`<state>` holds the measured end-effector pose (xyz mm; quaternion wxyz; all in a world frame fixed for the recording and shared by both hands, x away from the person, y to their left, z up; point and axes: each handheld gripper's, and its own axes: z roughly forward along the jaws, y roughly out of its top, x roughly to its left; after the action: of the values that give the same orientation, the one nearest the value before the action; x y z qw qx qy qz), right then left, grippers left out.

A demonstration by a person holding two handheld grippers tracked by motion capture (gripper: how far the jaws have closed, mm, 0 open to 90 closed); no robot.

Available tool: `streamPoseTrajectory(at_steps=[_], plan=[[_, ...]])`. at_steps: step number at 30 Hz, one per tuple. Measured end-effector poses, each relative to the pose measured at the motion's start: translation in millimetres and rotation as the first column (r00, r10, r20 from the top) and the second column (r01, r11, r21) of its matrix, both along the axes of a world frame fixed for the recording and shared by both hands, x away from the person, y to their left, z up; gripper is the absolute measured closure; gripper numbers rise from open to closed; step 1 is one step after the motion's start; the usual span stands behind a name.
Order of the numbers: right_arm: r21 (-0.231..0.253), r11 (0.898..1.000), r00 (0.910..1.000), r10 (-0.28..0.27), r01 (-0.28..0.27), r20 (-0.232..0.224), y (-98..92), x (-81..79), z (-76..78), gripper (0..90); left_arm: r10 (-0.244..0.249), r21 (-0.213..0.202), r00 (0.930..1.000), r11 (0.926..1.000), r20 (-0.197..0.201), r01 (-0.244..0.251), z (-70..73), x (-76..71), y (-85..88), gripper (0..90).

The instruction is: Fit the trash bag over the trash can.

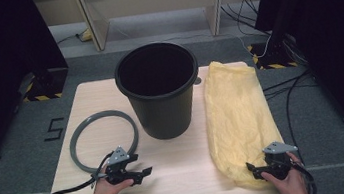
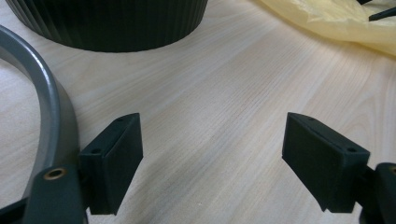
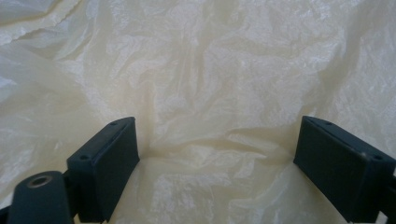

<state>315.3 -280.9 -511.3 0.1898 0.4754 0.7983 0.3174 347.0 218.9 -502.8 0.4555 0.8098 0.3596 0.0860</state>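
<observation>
**Jaws wide over the bag's near end**

Jaws on both grippers stand wide apart, holding nothing. The right gripper (image 1: 256, 170) sits at the near end of the yellow bag (image 1: 237, 113), its pads low over the crinkled film (image 3: 219, 93). The bag lies flat along the right side of the table (image 1: 182, 186), just beside the black bin (image 1: 159, 91). The left gripper (image 1: 142, 174) rests over bare wood, next to the grey ring (image 1: 79, 139).

The bag looks thin, light and limp (likely slippery too), so it should sag and cling rather than hold any shape. A pinch on a raised fold near the edge seems the best hold; flat film may slide out from under the pads.
</observation>
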Motion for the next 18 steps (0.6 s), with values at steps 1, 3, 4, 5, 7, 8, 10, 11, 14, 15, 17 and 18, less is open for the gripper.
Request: streamPoseTrajectory(at_steps=[1, 3, 4, 5, 7, 8, 10, 11, 14, 15, 17, 18], plan=[[0.001, 1.0, 1.0, -0.003, 0.003, -0.001, -0.3, 0.6, 0.6, 16.4, 0.002, -0.003, 1.0, 1.0, 0.002, -0.002, 0.7, 0.4, 0.4, 20.1], [0.004, 1.0, 1.0, 0.001, -0.001, -0.01, -1.4, 1.4, 1.9, 17.3, 0.004, -0.007, 1.0, 1.0, -0.003, -0.004, 1.7, 1.2, 0.8, 20.1], [0.011, 1.0, 0.9999, 0.001, -0.001, -0.012, -4.4, 3.9, 5.2, 17.6, 0.009, -0.012, 1.0, 0.9999, -0.004, -0.009, 2.2, 3.3, 1.2, 20.1], [0.009, 1.0, 1.0, -0.001, 0.001, -0.009, -5.4, 4.9, 6.9, 17.6, 0.009, -0.012, 1.0, 0.9999, -0.004, -0.009, 2.2, 3.3, 1.2, 20.1], [0.015, 1.0, 1.0, -0.008, 0.008, 0.005, -10.2, 9.6, 12.2, 17.6, 0.007, -0.016, 0.9999, 0.9999, -0.009, -0.008, 2.5, 4.9, 1.0, 20.0], [0.015, 1.0, 1.0, -0.008, 0.008, 0.005, -10.2, 9.6, 12.2, 17.6, 0.003, -0.02, 1.0, 0.9998, -0.009, -0.003, 2.6, 5.2, 1.0, 20.0], [0.022, 0.999, 0.9994, -0.034, 0.034, 0.01, -14.8, 14.5, 18.6, 17.5, 0.004, -0.017, 1.0, 0.9998, -0.006, -0.004, 2.3, 6.1, 1.0, 20.0], [0.02, 0.999, 0.9988, -0.046, 0.046, 0.017, -18.7, 19.5, 22.4, 17.4, 0.006, -0.019, 1.0, 0.9998, -0.007, -0.006, 2.1, 6.4, 0.7, 20.0], [0.021, 0.994, 0.9942, -0.105, 0.105, 0.021, -32.9, 40.6, 30.5, 17.0, -0.004, -0.026, 0.9999, 0.9997, -0.011, 0.004, 2.6, 7.1, -1.2, 20.1], [0.018, 0.993, 0.9936, -0.113, 0.112, 0.009, -36.0, 46.4, 31.2, 17.0, -0.004, -0.028, 0.9999, 0.9996, -0.01, 0.004, 2.4, 7.7, -1.2, 20.0], [0.008, 0.989, 0.9894, -0.145, 0.145, -0.012, -44.3, 59.9, 30.4, 17.0, 0.004, -0.022, 1.0, 0.9997, -0.005, -0.004, 2.3, 9.4, -1.2, 20.1], [0.0, 0.988, 0.9875, -0.156, 0.156, -0.017, -47.0, 64.2, 29.4, 16.9, 0.002, -0.03, 1.0, 0.9996, -0.005, -0.002, 3.0, 9.3, -1.6, 20.1]])
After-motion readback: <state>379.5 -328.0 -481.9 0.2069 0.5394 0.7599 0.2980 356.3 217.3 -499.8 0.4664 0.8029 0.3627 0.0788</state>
